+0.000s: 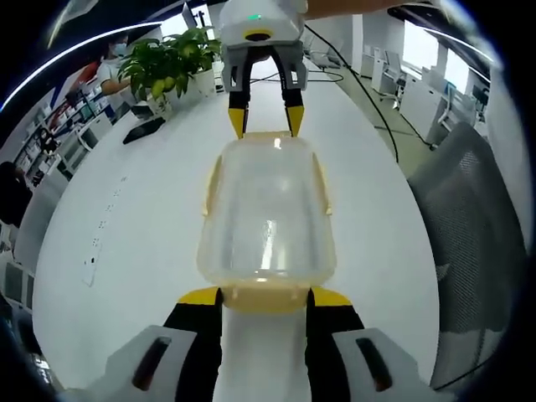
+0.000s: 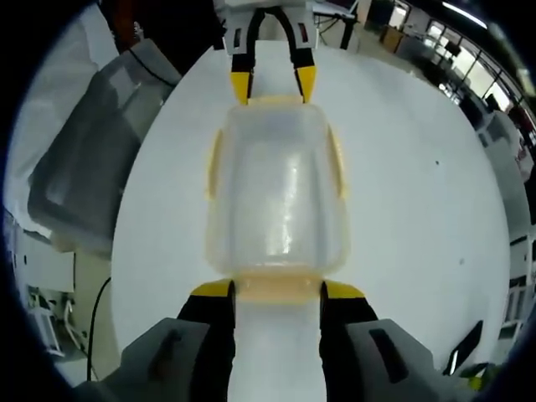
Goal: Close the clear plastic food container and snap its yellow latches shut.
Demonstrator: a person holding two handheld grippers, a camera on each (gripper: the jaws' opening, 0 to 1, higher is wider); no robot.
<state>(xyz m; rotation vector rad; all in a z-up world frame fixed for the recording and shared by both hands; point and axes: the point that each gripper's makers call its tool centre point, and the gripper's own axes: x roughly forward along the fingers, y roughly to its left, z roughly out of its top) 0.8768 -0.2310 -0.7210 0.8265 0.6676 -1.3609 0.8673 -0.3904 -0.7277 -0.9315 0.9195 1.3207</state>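
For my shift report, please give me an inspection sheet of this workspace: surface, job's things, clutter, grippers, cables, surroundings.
Surface: white table, long, mostly bare.
Job's things: clear container with lid on; yellow latches along its sides, latched state unclear.
Clutter: dark flat item near potted plant.
Grippers: left gripper and right gripper open, jaws at opposite ends of the container.
Cables: black cable along the table edge.
Surroundings: grey chair, office desks, a person seated far off.

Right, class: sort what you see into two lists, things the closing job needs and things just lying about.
Needed: clear plastic food container; its yellow side latches; left hand-held gripper; right hand-held gripper.

Lying about: leafy green potted plant; grey mesh office chair; black cable.
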